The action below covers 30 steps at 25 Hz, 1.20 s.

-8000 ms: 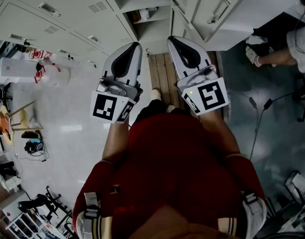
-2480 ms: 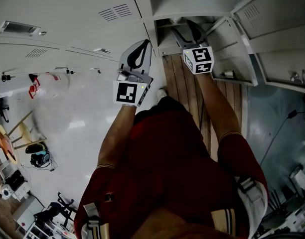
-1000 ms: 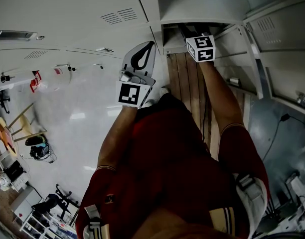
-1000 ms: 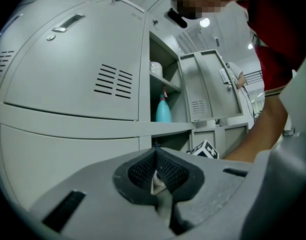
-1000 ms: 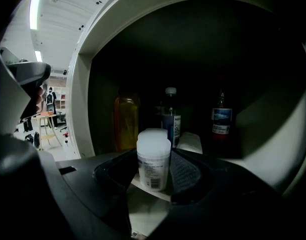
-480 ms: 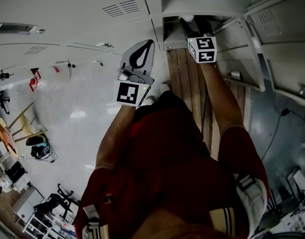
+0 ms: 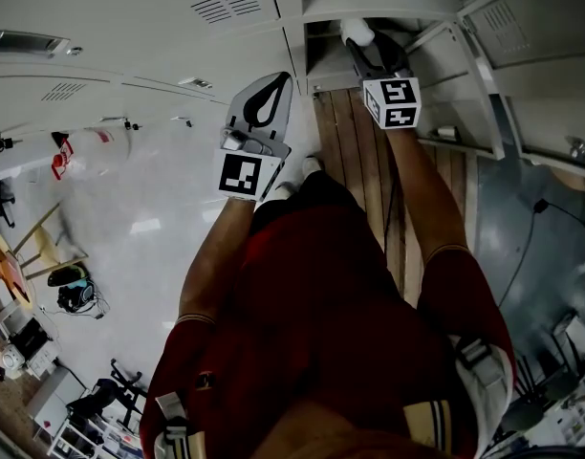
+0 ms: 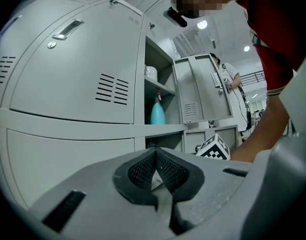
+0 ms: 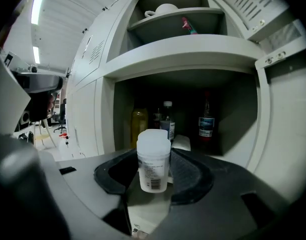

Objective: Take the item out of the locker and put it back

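A small white plastic jar with a printed label stands upright between the pads of my right gripper, which is shut on it. The jar is at the mouth of the open lower locker compartment. From the head view the jar shows as a white cap just ahead of the right gripper, below the shelf edge. My left gripper hangs to the left in front of the closed locker doors. Its jaws are shut with nothing in them.
Behind the jar stand a yellow bottle, a clear bottle and a dark bottle with a blue label. The shelf above holds a teal bottle and a white object. An open locker door stands at the right.
My right gripper has drawn back out of the lower compartment, and the white jar now shows at its opening. The left gripper has hardly moved.
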Each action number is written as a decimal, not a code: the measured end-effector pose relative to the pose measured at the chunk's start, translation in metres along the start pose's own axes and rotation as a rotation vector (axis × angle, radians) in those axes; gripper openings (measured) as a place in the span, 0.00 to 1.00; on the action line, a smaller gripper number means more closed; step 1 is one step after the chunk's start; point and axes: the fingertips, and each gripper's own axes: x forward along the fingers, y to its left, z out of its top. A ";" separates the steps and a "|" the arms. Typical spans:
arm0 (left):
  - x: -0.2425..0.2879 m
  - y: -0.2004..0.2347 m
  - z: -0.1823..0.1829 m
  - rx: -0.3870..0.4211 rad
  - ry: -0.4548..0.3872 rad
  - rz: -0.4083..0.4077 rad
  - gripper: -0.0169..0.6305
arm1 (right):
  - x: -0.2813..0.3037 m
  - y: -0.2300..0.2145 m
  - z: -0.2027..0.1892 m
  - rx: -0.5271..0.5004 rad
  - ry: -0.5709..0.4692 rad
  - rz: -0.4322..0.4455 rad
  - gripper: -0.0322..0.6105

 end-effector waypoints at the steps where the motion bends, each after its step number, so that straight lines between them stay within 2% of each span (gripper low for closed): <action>1: -0.001 -0.001 0.000 0.002 0.000 -0.002 0.03 | -0.003 0.002 0.000 -0.002 -0.002 0.001 0.34; 9: -0.008 -0.011 -0.002 0.003 -0.013 -0.017 0.03 | -0.021 0.015 -0.011 0.004 0.002 0.006 0.34; 13: -0.013 -0.013 -0.012 0.007 0.018 -0.027 0.03 | -0.025 0.021 -0.019 0.009 0.006 0.008 0.34; 17: -0.015 -0.013 -0.013 0.009 0.004 -0.025 0.03 | -0.025 0.027 -0.030 0.012 0.012 0.012 0.34; 22: -0.021 -0.012 -0.027 0.008 0.031 -0.021 0.03 | -0.024 0.034 -0.045 0.012 0.024 0.016 0.34; 30: -0.022 -0.008 -0.039 0.016 -0.001 -0.025 0.03 | -0.016 0.043 -0.068 0.001 0.033 0.022 0.34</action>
